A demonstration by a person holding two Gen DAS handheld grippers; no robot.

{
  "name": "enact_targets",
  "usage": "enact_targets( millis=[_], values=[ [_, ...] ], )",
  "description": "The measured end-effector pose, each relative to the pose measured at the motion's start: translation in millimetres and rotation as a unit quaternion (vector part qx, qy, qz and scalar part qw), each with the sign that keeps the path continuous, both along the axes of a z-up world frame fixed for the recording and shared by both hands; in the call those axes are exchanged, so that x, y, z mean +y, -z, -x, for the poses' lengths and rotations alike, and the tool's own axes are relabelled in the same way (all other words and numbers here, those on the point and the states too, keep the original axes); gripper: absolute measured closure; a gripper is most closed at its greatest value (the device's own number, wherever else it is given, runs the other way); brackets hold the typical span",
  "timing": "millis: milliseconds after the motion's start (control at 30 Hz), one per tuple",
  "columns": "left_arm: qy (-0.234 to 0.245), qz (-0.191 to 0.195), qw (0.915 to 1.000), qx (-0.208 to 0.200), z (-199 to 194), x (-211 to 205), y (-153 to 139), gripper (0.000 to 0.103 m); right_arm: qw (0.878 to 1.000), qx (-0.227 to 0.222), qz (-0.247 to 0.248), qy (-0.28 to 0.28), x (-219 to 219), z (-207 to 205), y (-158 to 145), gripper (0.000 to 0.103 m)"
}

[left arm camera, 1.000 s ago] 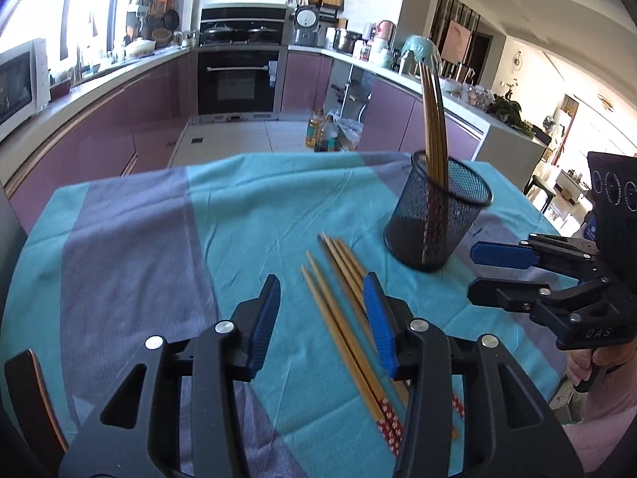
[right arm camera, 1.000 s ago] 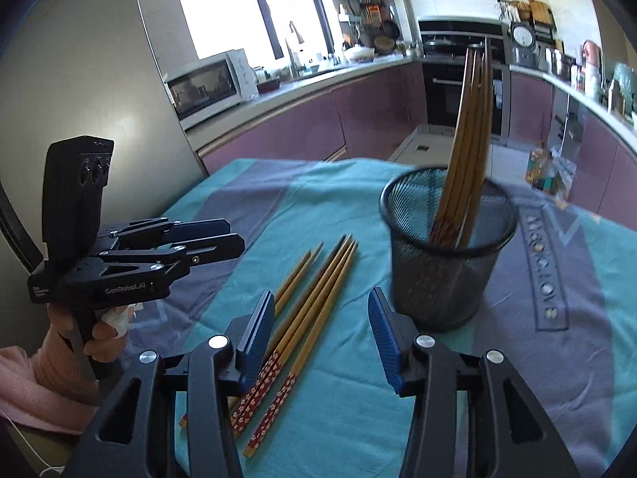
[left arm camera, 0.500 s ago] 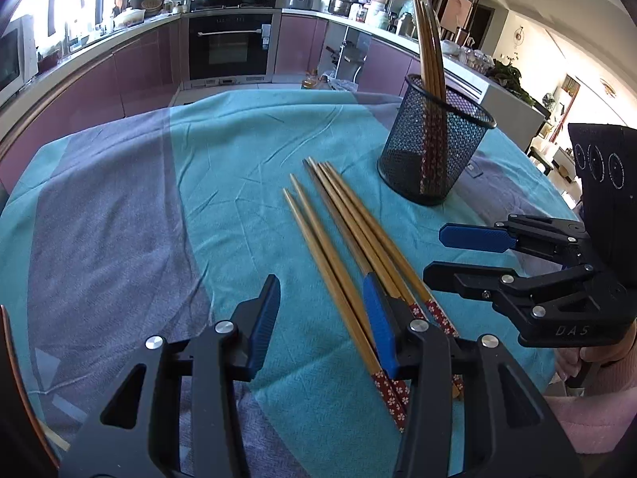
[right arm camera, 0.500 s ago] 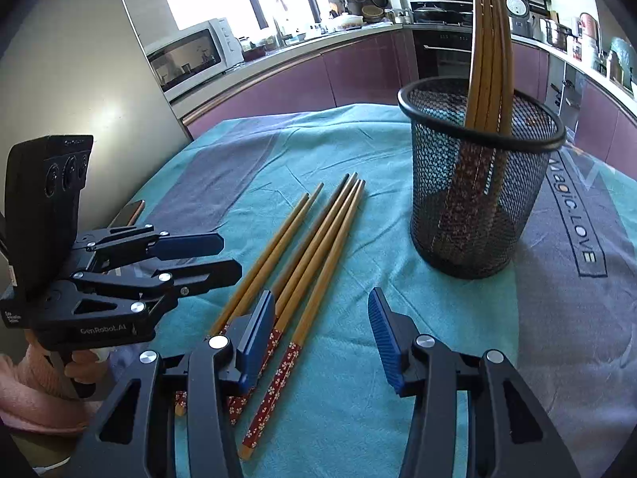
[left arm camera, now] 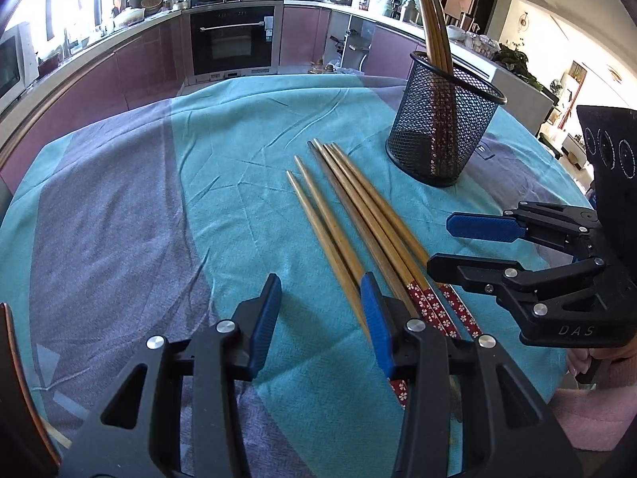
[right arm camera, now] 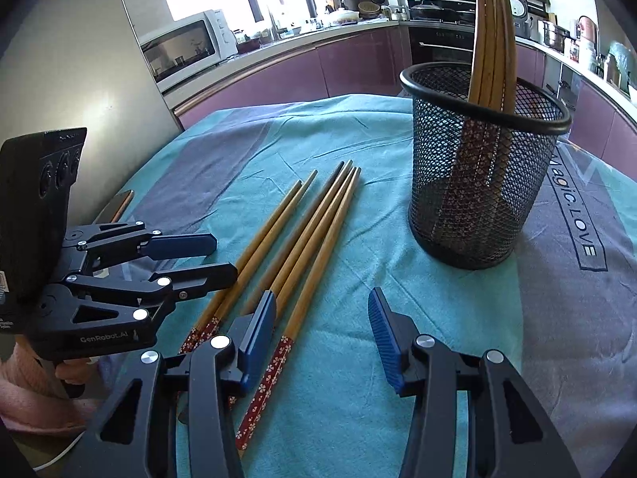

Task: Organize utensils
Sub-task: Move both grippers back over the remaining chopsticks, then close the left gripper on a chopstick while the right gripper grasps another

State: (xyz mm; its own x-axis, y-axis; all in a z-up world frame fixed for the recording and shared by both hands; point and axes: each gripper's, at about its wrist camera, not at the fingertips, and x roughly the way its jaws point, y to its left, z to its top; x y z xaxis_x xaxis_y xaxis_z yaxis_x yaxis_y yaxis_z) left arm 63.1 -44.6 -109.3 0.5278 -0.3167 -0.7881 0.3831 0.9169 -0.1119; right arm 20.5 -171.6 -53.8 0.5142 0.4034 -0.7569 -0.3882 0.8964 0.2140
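Note:
Several wooden chopsticks (left arm camera: 358, 231) (right arm camera: 302, 239) with red flowered ends lie side by side on the teal and grey tablecloth. A black mesh cup (left arm camera: 442, 127) (right arm camera: 477, 183) stands upright behind them, holding a few more chopsticks (right arm camera: 491, 40). My left gripper (left arm camera: 318, 298) (right arm camera: 223, 257) is open and low over the cloth; its right finger overlaps the leftmost chopsticks' ends, and only cloth shows between its jaws. My right gripper (right arm camera: 321, 310) (left arm camera: 442, 243) is open too. Its left finger hovers over the flowered ends, with one chopstick end just inside the gap.
A phone (right arm camera: 115, 207) lies at the table's left edge. A hand in a pink sleeve (left arm camera: 589, 406) holds the right gripper at the near table edge. Purple kitchen cabinets, an oven (left arm camera: 233, 40) and a microwave (right arm camera: 187, 46) are far behind the table.
Both grippers have sunk toward the table and tipped downward, so the loose chopsticks and mesh cup now look closer. The jaws stand about as wide as before.

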Motion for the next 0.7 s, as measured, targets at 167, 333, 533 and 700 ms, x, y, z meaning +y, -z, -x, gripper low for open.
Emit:
enact_targets(
  millis=[167,333,533,700],
  values=[
    [0.001,-0.010,0.9999,-0.003,-1,-2,1,0.062,1.000,-0.003,0.011,0.000,3,-1,2,0.056],
    [0.006,-0.013,0.9999,-0.003,-3,-5,2,0.070,1.000,-0.006,0.023,0.002,8,-2,2,0.059],
    [0.009,-0.020,0.9998,-0.003,-7,-3,4,0.081,0.999,-0.005,0.039,0.009,7,-4,2,0.067],
    [0.003,-0.022,0.9997,-0.004,-14,-2,5,0.081,0.999,-0.009,0.047,0.015,12,-11,2,0.067]
  ],
)
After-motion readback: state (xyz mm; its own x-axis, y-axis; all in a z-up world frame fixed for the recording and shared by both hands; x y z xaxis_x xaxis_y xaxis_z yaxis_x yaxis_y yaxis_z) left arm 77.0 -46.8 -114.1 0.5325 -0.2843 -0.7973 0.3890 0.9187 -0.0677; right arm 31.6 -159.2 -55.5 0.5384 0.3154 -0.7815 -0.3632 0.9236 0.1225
